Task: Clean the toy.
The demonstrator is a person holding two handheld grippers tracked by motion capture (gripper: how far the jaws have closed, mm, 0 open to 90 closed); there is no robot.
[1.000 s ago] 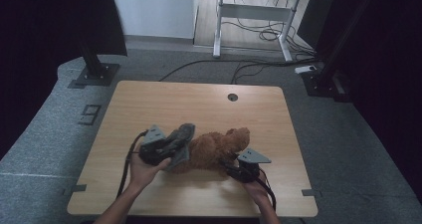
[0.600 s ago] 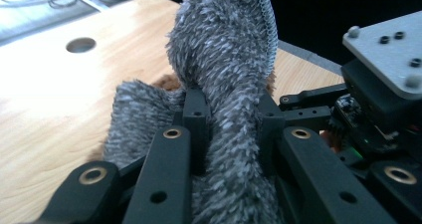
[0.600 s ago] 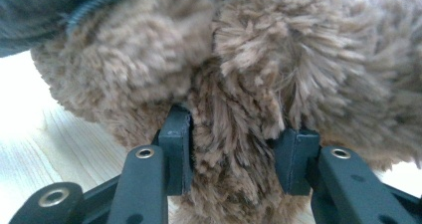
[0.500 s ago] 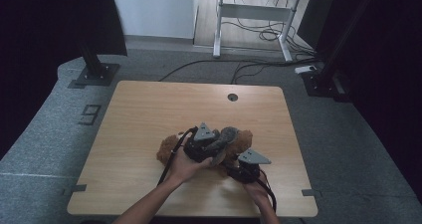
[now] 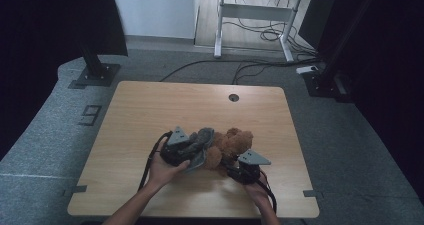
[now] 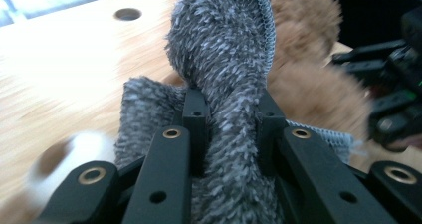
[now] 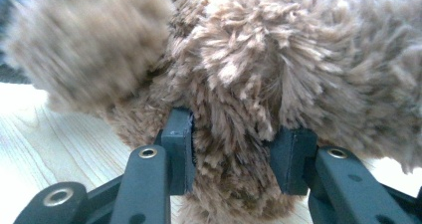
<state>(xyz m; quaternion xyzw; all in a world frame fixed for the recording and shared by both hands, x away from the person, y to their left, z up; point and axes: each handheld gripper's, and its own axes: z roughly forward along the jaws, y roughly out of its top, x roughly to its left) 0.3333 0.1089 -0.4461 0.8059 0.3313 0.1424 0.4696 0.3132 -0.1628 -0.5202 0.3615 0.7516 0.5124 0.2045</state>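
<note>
A shaggy brown plush bear (image 5: 232, 146) lies on its side near the front edge of the wooden table, its fur long and tufted. A fuzzy grey knitted cloth (image 5: 198, 144) with a ribbed hem lies bunched against the bear's left side, touching it, partly lifted and twisted upright.

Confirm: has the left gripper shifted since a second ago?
Yes. The left gripper, shut on the grey cloth, swung right toward the table hole, then came back left, ending slightly right of its start.
</note>
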